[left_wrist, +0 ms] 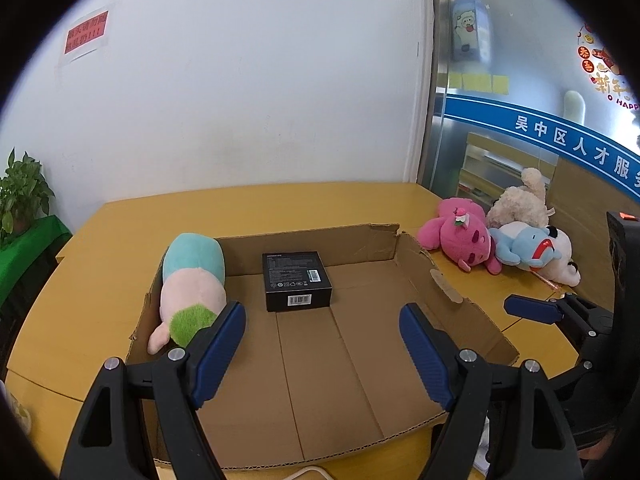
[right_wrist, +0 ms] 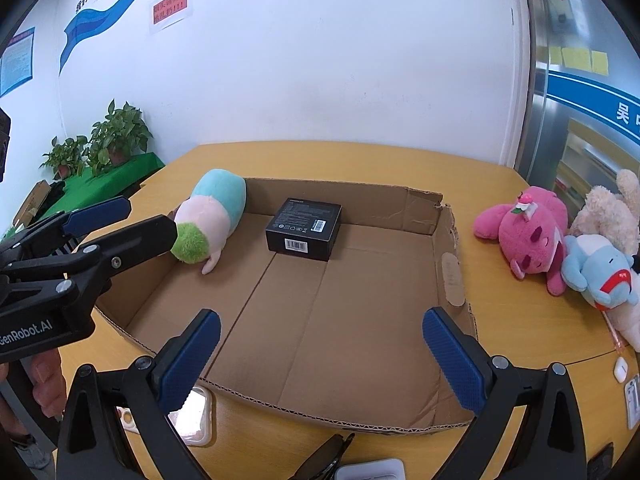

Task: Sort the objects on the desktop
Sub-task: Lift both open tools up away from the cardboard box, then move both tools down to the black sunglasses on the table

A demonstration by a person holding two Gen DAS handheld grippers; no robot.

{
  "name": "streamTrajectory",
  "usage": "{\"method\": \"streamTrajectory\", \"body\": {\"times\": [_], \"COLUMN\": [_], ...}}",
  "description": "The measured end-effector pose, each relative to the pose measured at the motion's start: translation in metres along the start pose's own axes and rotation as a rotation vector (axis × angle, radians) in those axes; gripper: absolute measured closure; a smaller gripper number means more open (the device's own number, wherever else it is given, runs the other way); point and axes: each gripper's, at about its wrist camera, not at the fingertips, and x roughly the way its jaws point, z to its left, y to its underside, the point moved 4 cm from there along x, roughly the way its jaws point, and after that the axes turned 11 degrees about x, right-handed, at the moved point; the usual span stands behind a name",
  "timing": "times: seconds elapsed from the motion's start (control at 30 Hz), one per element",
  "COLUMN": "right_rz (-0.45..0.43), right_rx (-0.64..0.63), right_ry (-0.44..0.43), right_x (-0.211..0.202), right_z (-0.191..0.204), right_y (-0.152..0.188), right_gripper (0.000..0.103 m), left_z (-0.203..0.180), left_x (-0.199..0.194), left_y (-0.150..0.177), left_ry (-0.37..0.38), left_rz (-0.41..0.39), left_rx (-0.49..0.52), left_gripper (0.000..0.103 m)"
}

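A shallow cardboard box lies on the yellow table. In it sit a black carton and a blue, pink and green plush at its left wall. A pink plush, a light blue plush and a cream plush lie on the table right of the box. My left gripper is open and empty over the box's near left. My right gripper is open and empty over the box's near edge.
A phone and other small items lie on the table in front of the box, and small white items at the right edge. Potted plants stand on a green-covered stand at the left. A white wall is behind.
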Motion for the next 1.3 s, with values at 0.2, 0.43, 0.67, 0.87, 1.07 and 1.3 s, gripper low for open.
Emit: {"method": "streamTrajectory", "body": {"times": [0.2,0.43,0.67,0.87,1.07,1.3], "right_rz": [0.002,0.006,0.017,0.027,0.111,0.208], "right_rx": [0.004,0.012,0.028,0.027,0.086,0.205], "right_ry": [0.002,0.000,-0.008,-0.008,0.014,-0.073], "right_x": [0.000,0.001,0.003,-0.002,0.002,-0.016], "right_z": [0.000,-0.001,-0.004,-0.004,-0.032,-0.047], "right_y": [0.001,0.002,0.004,0.011,0.063,0.132], "right_gripper": [0.000,0.000,0.000,0.000,0.000,0.001], "left_z": [-0.002,-0.001,-0.002,-0.006,-0.021,-0.045], "left_x": [0.001,0.004,0.005,0.005,0.012,0.032], "left_y": [0.001,0.000,0.001,0.007,0.046,0.086], "left_ry": [0.002,0.012,0.023,0.064,0.142,0.253], "left_rz": [0.006,0.012,0.016,0.035,0.124,0.236], "left_rx": [0.005,0.007,0.008,0.007,0.003,-0.051], "left_gripper": [0.024,0.024,0.024,0.024,0.024,0.024]}}
